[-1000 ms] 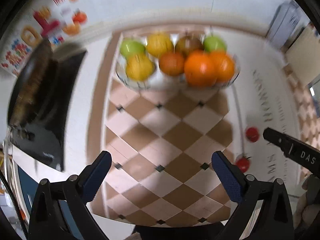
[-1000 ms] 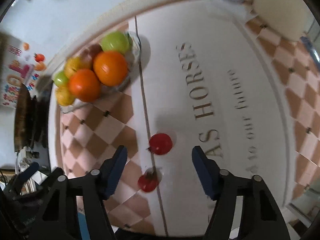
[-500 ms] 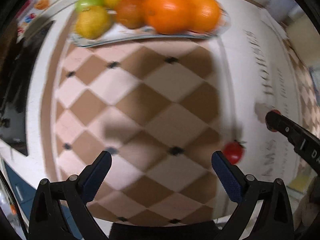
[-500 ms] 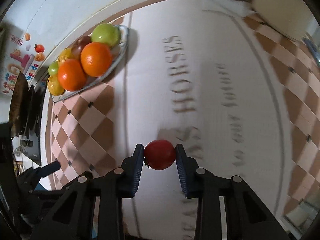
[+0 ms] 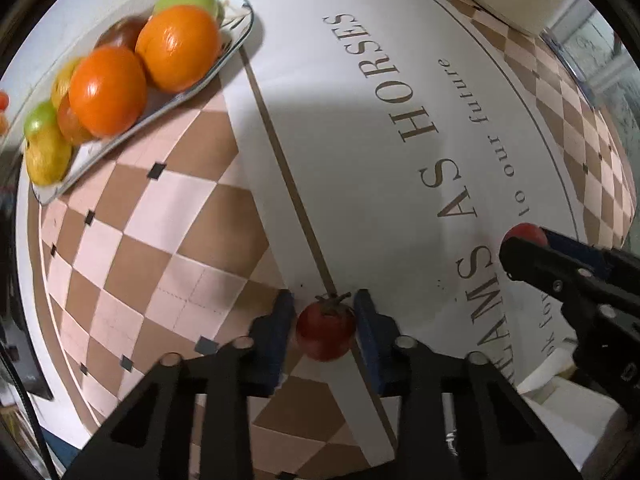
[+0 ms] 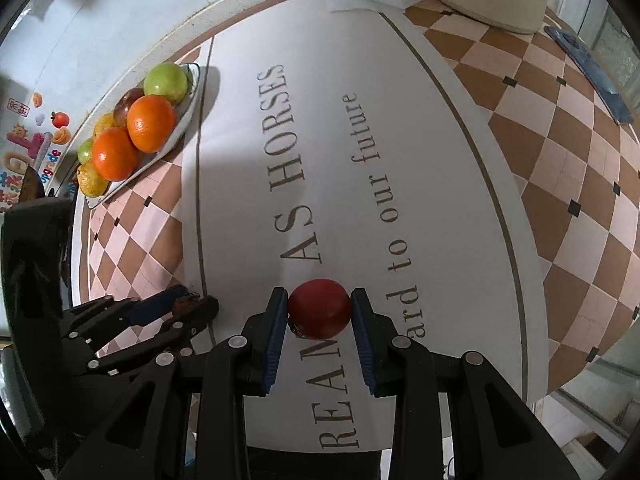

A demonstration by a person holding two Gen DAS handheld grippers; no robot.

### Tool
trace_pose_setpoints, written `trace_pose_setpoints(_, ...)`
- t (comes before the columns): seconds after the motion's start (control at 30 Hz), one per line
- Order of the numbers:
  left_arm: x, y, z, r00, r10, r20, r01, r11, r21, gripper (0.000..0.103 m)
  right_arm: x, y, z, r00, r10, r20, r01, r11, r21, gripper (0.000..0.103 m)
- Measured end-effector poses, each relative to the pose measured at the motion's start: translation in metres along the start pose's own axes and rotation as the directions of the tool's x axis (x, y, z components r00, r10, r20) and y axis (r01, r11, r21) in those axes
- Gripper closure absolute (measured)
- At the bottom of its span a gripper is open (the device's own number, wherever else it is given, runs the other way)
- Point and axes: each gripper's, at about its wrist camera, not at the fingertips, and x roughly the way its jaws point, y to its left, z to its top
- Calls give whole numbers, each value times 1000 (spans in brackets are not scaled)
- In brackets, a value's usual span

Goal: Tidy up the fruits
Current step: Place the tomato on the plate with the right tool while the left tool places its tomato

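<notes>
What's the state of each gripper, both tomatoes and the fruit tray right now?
Left gripper: shut on the stemmed tomato.
Stemmed tomato: gripped, at the tablecloth's stripe.
Right gripper: shut on the round tomato.
Round tomato: gripped, over the lettering.
Fruit tray: full of oranges, green apples and yellow fruit, untouched.
</notes>
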Motion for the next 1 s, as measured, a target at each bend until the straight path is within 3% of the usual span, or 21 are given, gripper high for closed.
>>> trace_pose_setpoints(0.17, -7, 21, 9, 999, -35, -2, 35, 997, -74, 78, -8, 16, 5, 999, 44, 20, -44, 999, -17, 68)
trace_pose_setpoints(0.3, -30, 71, 8, 994, -106, 28, 110, 968, -227, 78, -10, 45, 14, 993, 110, 37, -108, 993, -43, 68)
trace_pose_setpoints(0.4, -54, 124, 7, 982, -171, 82, 190, 908, -374, 78, -8, 77, 24, 984, 170, 44, -166, 983, -76, 68)
trace_pose_setpoints(0.53, -73, 196, 9, 955, -245, 168, 297, 790, -536, 78, 3, 127, 44, 962, 270, 35, -265, 958, -113, 68)
trace_pose_setpoints(0.63, -70, 231, 12, 936, -282, 209, 350, 714, -606, 78, 26, 161, 57, 928, 373, -4, -372, 925, -77, 68)
trace_pose_setpoints(0.73, -64, 263, 17, 913, -333, 235, 403, 648, -646, 78, 44, 190, 71, 923, 384, -2, -382, 920, -88, 68)
trace_pose_setpoints(0.77, -62, 274, 20, 909, -341, 240, 411, 632, -657, 78, 50, 199, 77, 927, 374, 0, -372, 923, -100, 68)
trace_pose_setpoints(0.93, -50, 298, 34, 900, -363, 240, 423, 599, -680, 78, 69, 229, 95, 944, 329, -13, -327, 932, -158, 68)
trace_pose_setpoints(1.0, -47, 298, 41, 898, -369, 239, 426, 598, -679, 78, 72, 238, 97, 951, 308, -15, -306, 933, -192, 68)
